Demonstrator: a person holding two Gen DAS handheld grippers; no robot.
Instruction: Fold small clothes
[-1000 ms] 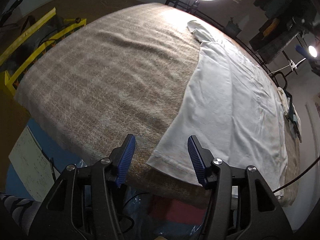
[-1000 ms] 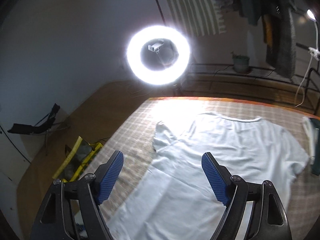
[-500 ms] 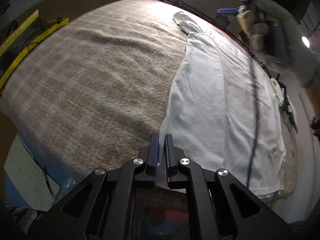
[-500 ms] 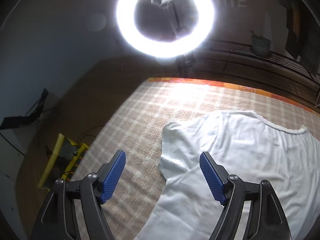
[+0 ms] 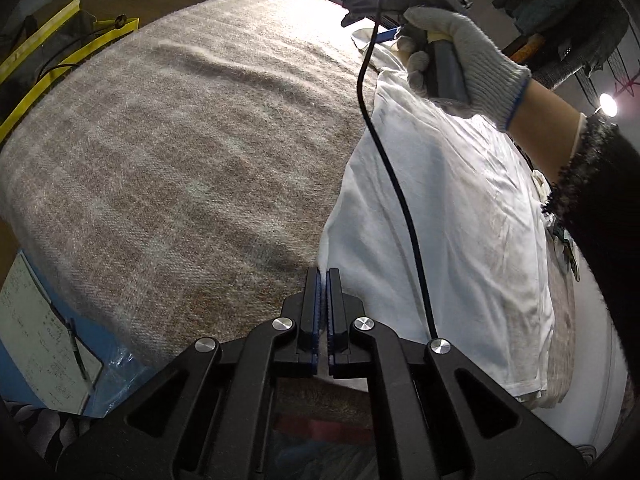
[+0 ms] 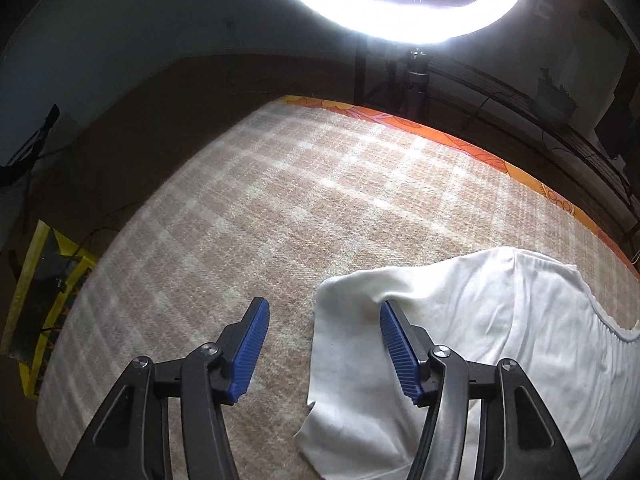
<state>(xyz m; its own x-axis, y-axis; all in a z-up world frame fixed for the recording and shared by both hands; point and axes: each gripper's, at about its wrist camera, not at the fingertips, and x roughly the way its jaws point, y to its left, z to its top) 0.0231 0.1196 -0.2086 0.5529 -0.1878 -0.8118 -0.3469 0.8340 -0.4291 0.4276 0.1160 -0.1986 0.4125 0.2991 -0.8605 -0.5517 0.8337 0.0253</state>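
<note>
- I hold the left tongs (image 5: 322,280) pressed together on the side hem of the white shirt (image 5: 440,208), at its edge nearest the near edge of the desk (image 5: 180,140); a sliver of white cloth shows between the two blue pads.
- The shirt lies spread flat on the checked brown blanket (image 6: 280,200) that covers the desk. In the left wrist view it occupies the right half of the desk, running from the near edge toward the far edge.
- I hold the right tongs (image 6: 320,328) apart, over the far part of the shirt. The short sleeve (image 6: 344,320) lies between the two blue pads, and the right pad rests on or just above the cloth where the sleeve meets the body; I cannot tell whether it touches.
- The neckline (image 6: 608,320) shows toward the right side of the right wrist view.
- My gloved right hand (image 5: 460,52) grips the handle of the right tongs above the shirt, with a black cable (image 5: 392,168) hanging from it across the cloth.
- A ring light (image 6: 400,20) stands beyond the far edge of the desk.
</note>
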